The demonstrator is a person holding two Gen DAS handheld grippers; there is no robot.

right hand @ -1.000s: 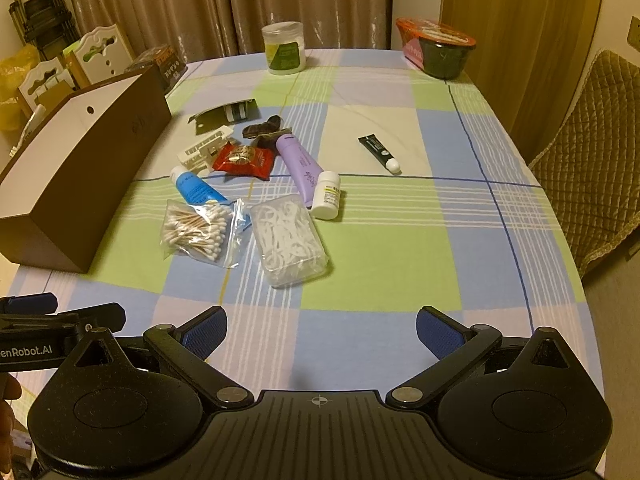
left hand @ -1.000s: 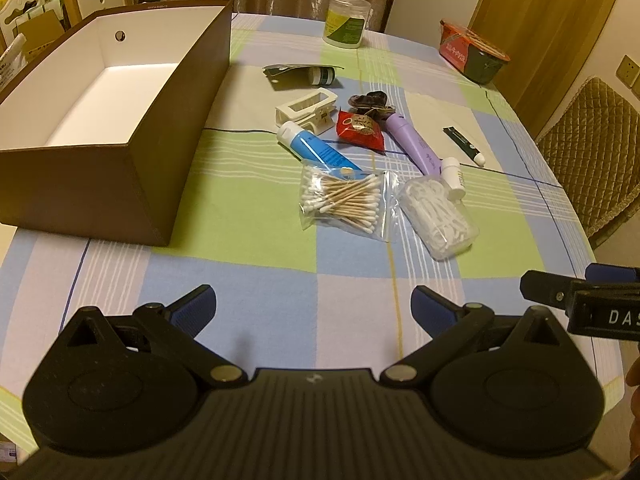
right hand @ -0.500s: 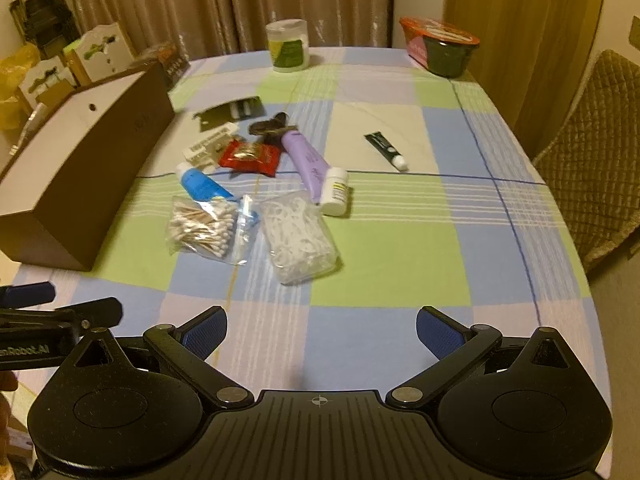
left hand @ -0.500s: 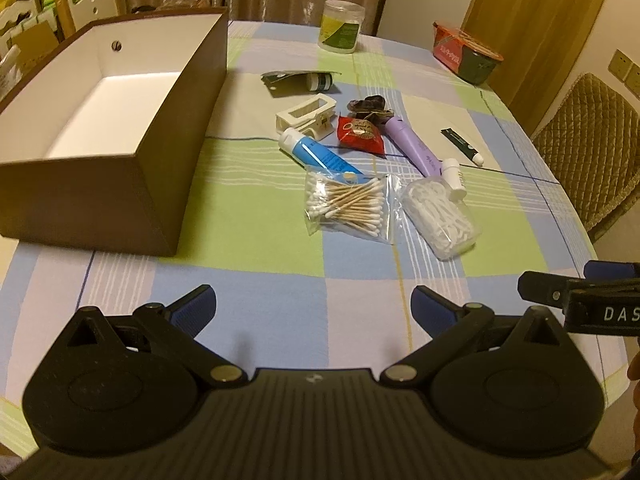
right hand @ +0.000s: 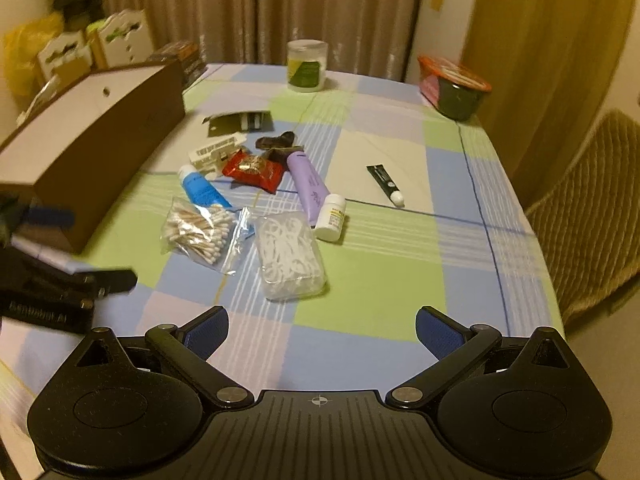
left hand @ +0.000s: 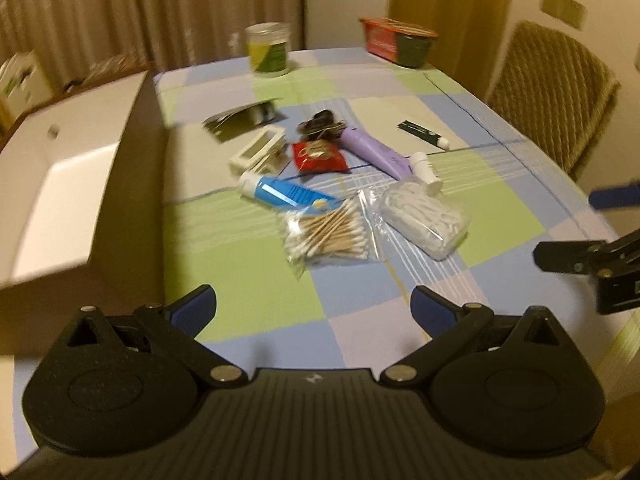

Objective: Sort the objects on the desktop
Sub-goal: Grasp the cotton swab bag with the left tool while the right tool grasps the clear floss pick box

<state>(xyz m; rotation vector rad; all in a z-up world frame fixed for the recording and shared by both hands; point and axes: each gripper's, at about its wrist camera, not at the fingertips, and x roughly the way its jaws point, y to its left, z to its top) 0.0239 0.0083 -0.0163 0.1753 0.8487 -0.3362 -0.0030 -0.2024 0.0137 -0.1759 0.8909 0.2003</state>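
Small clutter is lying mid-tablecloth [right hand: 384,292], right of the brown cardboard box [right hand: 100,152]: clear bag of wooden cotton swabs [right hand: 200,234], translucent plastic case of white floss picks [right hand: 290,258], blue tube [right hand: 202,192], lilac tube [right hand: 308,184], crinkly red packet [right hand: 254,170]. Left gripper [left hand: 314,312] and right gripper [right hand: 322,330] are hovering spread wide, gripping nothing.

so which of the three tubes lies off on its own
The small dark green tube, alone on the cream square; the blue tube and purple tube sit in the pile.
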